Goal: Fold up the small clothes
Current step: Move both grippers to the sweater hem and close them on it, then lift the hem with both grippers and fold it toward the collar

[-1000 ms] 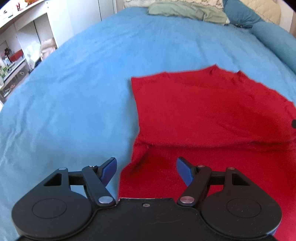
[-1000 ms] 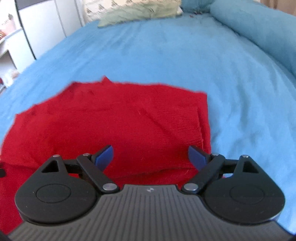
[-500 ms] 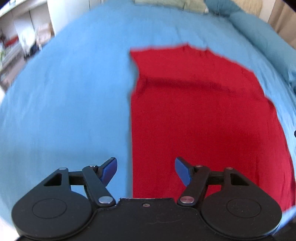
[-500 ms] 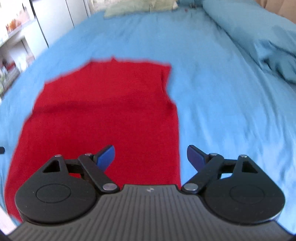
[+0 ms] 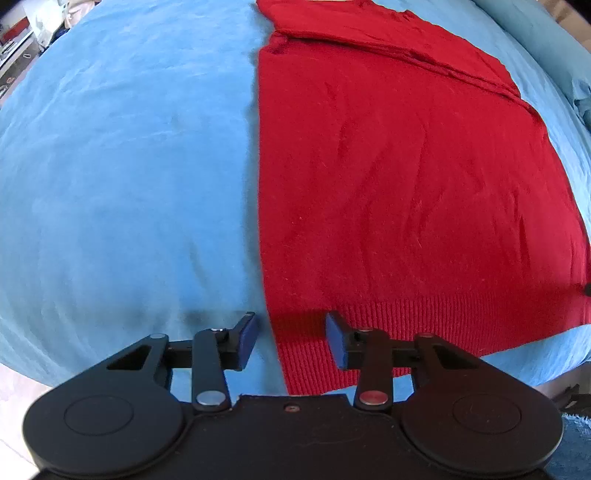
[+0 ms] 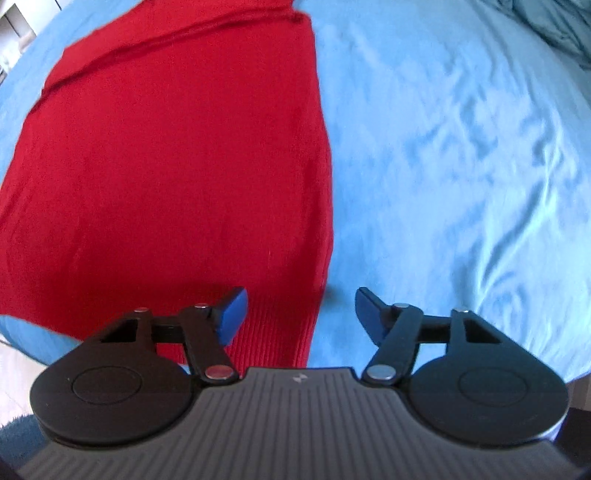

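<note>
A red knit sweater (image 5: 406,177) lies flat on the blue bed sheet (image 5: 129,166), its far part folded over and its ribbed hem nearest me. My left gripper (image 5: 290,339) is open and empty, its jaws straddling the hem's left corner. In the right wrist view the sweater (image 6: 166,147) fills the left half. My right gripper (image 6: 299,314) is open and empty, straddling the hem's right corner and the side edge.
The blue sheet (image 6: 461,166) spreads wrinkled to the right of the sweater. The bed's near edge runs just under both grippers. A blue pillow (image 5: 535,33) lies at the far right. Shelves (image 5: 14,44) stand beyond the bed's far left.
Both grippers have drawn back from the folded far part to the near hem and dropped low over its two corners. They stay open. The sweater has not moved.
</note>
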